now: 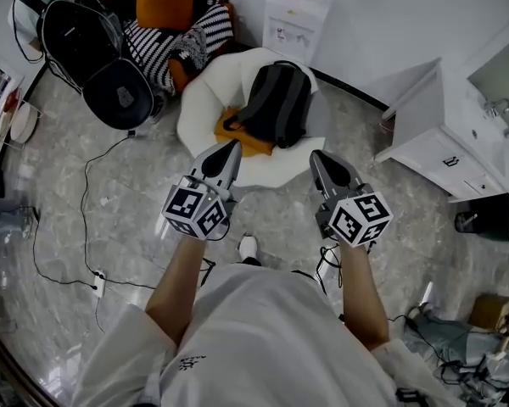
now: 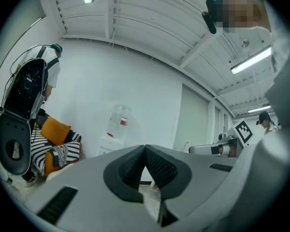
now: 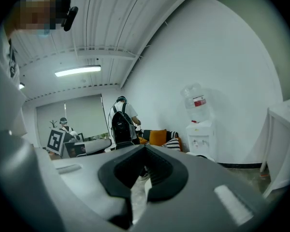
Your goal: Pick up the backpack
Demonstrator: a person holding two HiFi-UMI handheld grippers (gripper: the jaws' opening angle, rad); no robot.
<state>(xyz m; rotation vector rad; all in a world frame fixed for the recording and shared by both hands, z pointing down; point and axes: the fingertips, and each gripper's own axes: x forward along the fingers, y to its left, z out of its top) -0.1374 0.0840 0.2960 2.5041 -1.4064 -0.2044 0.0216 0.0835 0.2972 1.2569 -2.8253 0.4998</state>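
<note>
Hovering left gripper (image 1: 230, 149): jaws pressed together with nothing between them; in the head view its tip shows against the near edge of the white chair (image 1: 199, 100).
Right gripper (image 1: 319, 156): jaws closed too, and empty; its tip shows against the chair's near right edge, apart from the left gripper.
Backpack (image 1: 280, 100): dark grey, lying on the white chair's seat, beyond both gripper tips, and neither gripper touches it.
Orange cloth (image 1: 248, 142): on the chair, tucked partly under the backpack's near side.
Striped cushions (image 1: 191, 36): beyond the chair to its left, beside an orange cushion (image 1: 165, 5).
Water dispenser (image 1: 297, 19): at the wall beyond the chair.
Person with black pack (image 1: 85, 32): well to the chair's far left.
White cabinet (image 1: 445, 138): well apart on the chair's right.
Cable (image 1: 85, 219): on the floor left of the chair.
</note>
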